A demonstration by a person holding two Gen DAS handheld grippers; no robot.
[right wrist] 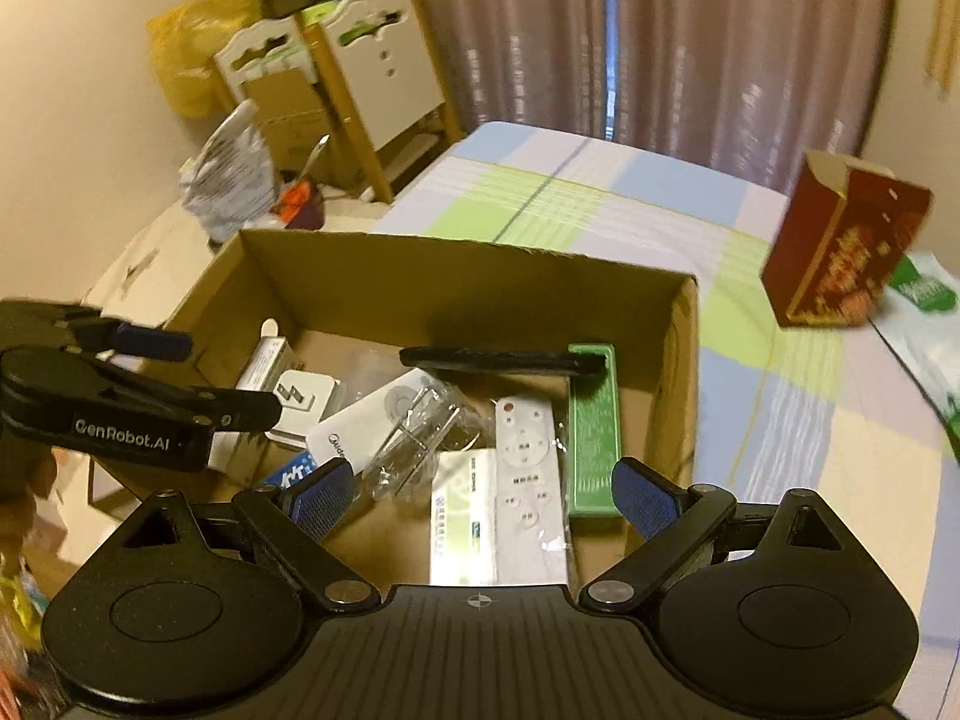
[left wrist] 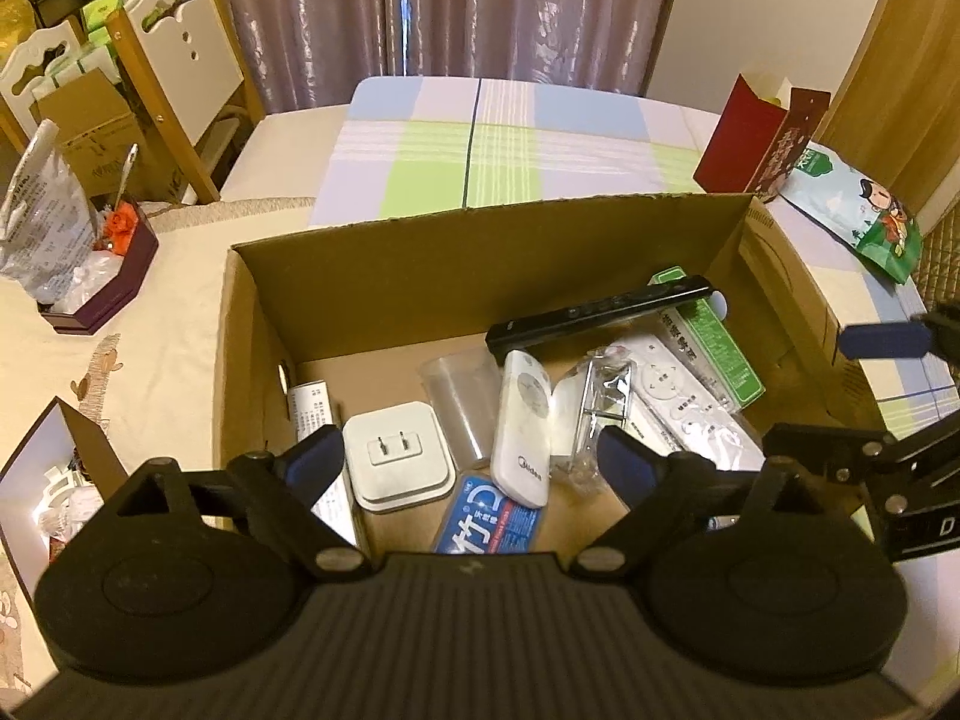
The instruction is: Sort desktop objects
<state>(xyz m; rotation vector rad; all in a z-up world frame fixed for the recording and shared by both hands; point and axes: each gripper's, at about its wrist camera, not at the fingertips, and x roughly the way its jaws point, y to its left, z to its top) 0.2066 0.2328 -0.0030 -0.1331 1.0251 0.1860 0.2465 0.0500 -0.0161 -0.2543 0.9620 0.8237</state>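
Nearest, the left gripper point(left wrist: 465, 459) and the right gripper point(right wrist: 474, 495) both hover over the open brown cardboard box point(left wrist: 480, 228), jaws spread apart with nothing between them. Inside, loose desktop things lie piled flat, gathered there as sorting would want: a white square plug adapter point(left wrist: 399, 456), a white oval Midea remote point(left wrist: 522, 426), a blue printed packet point(left wrist: 489, 522), a crinkled clear plastic wrapper point(right wrist: 420, 438), a flat white button remote point(right wrist: 528, 474), a green rectangular carton point(right wrist: 594, 426) and, farthest, a slim black remote point(left wrist: 600, 312) leaning across it. Beyond, on the checked tablecloth point(left wrist: 510, 138), a dark red paper box point(right wrist: 840, 252) stands outside.
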